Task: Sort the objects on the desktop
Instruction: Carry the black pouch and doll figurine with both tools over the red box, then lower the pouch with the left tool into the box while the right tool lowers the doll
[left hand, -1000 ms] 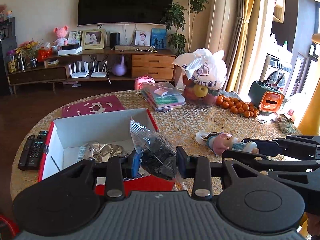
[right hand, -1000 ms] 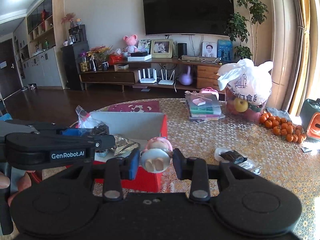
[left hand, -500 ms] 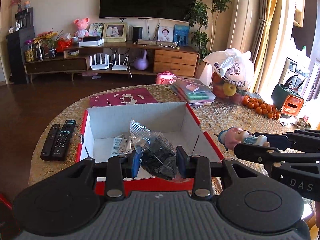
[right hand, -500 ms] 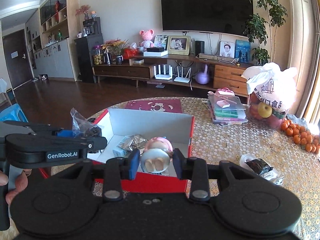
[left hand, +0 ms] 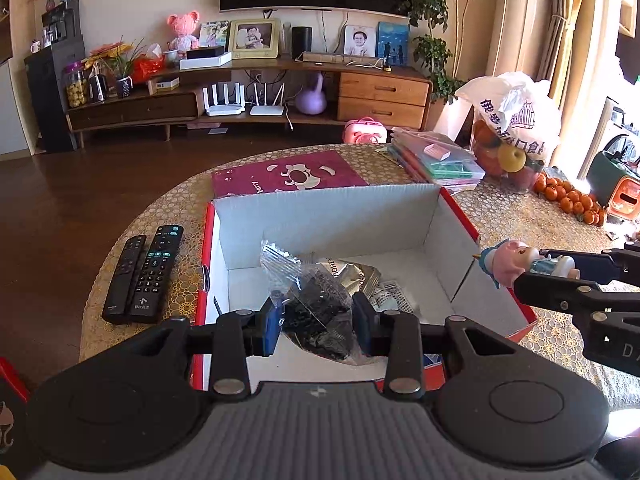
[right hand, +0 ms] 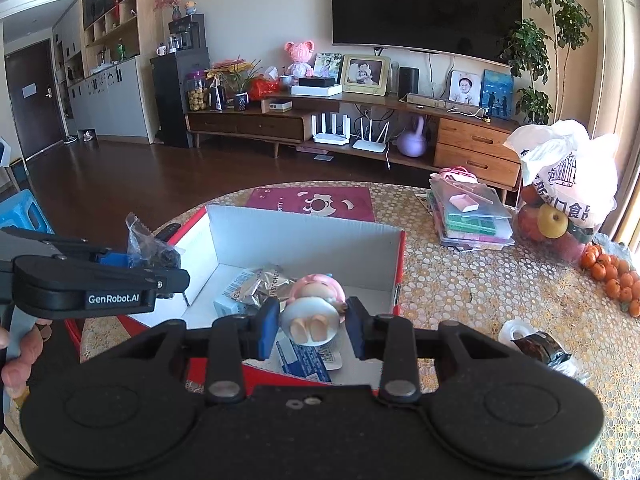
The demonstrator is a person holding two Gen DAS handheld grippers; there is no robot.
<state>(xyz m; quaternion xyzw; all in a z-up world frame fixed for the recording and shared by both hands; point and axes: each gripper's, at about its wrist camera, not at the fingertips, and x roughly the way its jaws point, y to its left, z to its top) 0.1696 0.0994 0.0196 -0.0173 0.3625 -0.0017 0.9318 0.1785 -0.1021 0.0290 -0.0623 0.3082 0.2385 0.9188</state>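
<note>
Left wrist view: left gripper [left hand: 316,328] clamped on clear bag of dark bits [left hand: 318,312], above near edge of red cardboard box [left hand: 460,216]. Right gripper [right hand: 312,326] clenched on pink-haired doll figurine [right hand: 316,304], over box's right side.

Living room. Dark TV [right hand: 426,4] on cream wall [right hand: 248,8] at 12 o'clock. Long wooden media console [left hand: 248,96] below it, drawers on its right end, photo frames [left hand: 254,38] and pink plush [left hand: 183,30] on top, white routers [right hand: 332,128] on lower shelf. Potted tree [right hand: 560,28] at 1 o'clock beside pale curtains [left hand: 560,20]; strong daylight from 3 o'clock. Dark wood floor [left hand: 80,184]. Grey cabinets with open shelves [right hand: 104,68] and dark door [right hand: 34,96] at 10 o'clock. Round tabletop [right hand: 480,280] with gold lace-pattern cover.
</note>
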